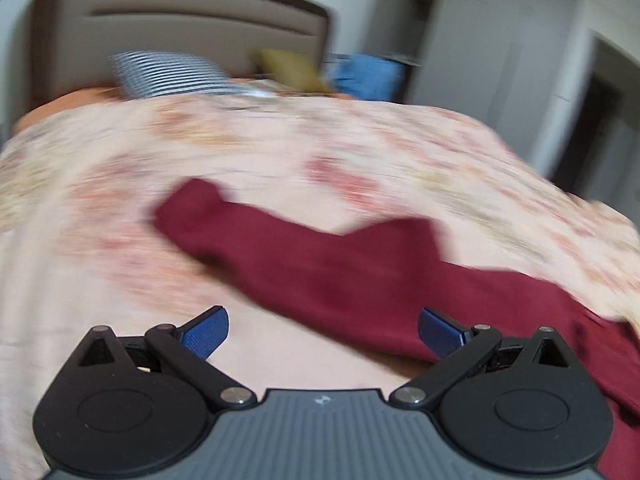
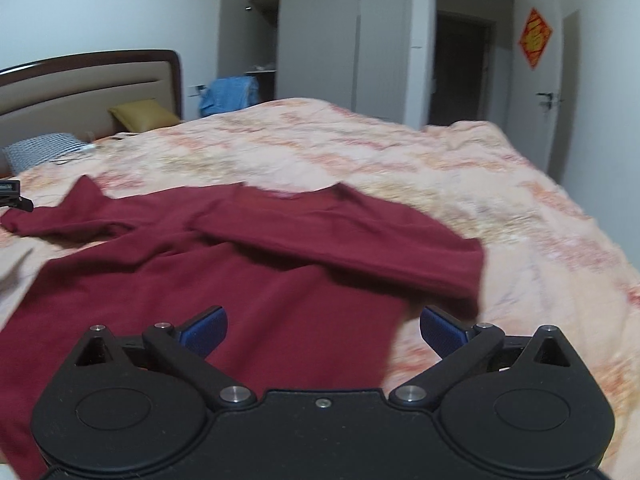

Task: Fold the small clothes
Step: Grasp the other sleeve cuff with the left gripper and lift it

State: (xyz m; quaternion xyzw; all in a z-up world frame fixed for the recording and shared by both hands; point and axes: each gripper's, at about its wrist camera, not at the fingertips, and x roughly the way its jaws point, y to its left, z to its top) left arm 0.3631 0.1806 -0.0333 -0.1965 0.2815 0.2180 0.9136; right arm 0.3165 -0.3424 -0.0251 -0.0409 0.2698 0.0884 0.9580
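A dark red long-sleeved top [image 2: 224, 280] lies spread on the bed. Its right sleeve [image 2: 360, 244] is folded across the chest; its left sleeve [image 2: 60, 216] stretches out to the left. My right gripper [image 2: 322, 332] is open and empty above the top's lower right hem. In the blurred left wrist view the left sleeve [image 1: 304, 256] runs across the bedcover. My left gripper [image 1: 322, 332] is open and empty just in front of that sleeve. A bit of the left gripper [image 2: 14, 196] shows at the left edge of the right wrist view.
The bed has a pink floral cover [image 2: 440, 184]. A striped pillow [image 1: 172, 74] and a yellow cushion [image 2: 142, 116] lie by the headboard [image 2: 80, 80]. A blue cloth [image 2: 230, 94] hangs by an open wardrobe [image 2: 320, 40]. A doorway [image 2: 464, 60] is at the right.
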